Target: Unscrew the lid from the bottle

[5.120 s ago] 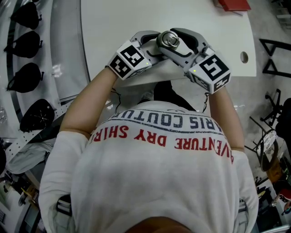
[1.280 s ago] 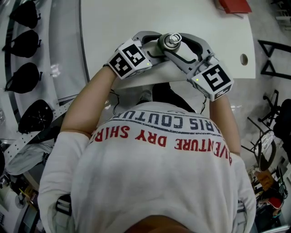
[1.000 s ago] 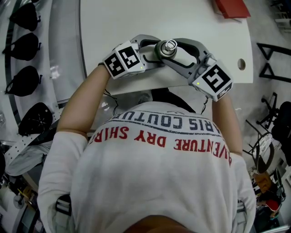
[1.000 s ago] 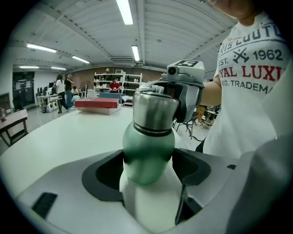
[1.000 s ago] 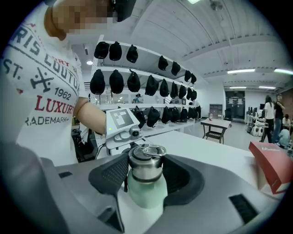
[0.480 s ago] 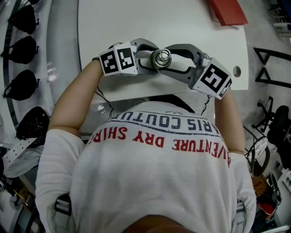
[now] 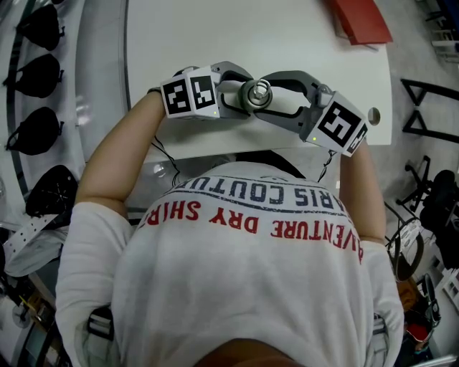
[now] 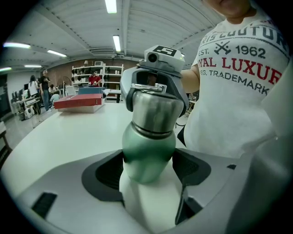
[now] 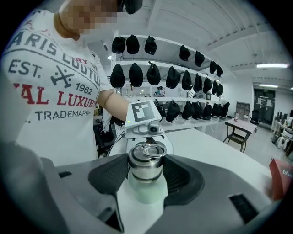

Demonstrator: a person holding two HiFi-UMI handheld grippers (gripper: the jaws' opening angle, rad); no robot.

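Note:
A pale green bottle (image 8: 149, 151) with a steel lid (image 8: 153, 107) is held above the near edge of the white table (image 7: 287, 36). My left gripper (image 8: 149, 160) is shut on the green body, its pads pressing both sides. My right gripper (image 9: 145, 167) comes from the opposite side and is shut on the steel lid (image 9: 145, 162), which has a wire ring on top. In the head view the lid (image 7: 256, 93) shows from above between the left gripper (image 7: 231, 97) and the right gripper (image 7: 278, 102). The bottle's lower part is hidden.
A red box (image 7: 358, 20) lies at the table's far right. A round hole (image 7: 371, 115) sits near the table's right edge. Black caps (image 7: 36, 72) hang on a rack to the left. The person's body is close behind both grippers.
Over the last second both grippers have rolled a little around the bottle; the left marker cube now shows two faces. Both stay clamped, and little differs from half a second ago.

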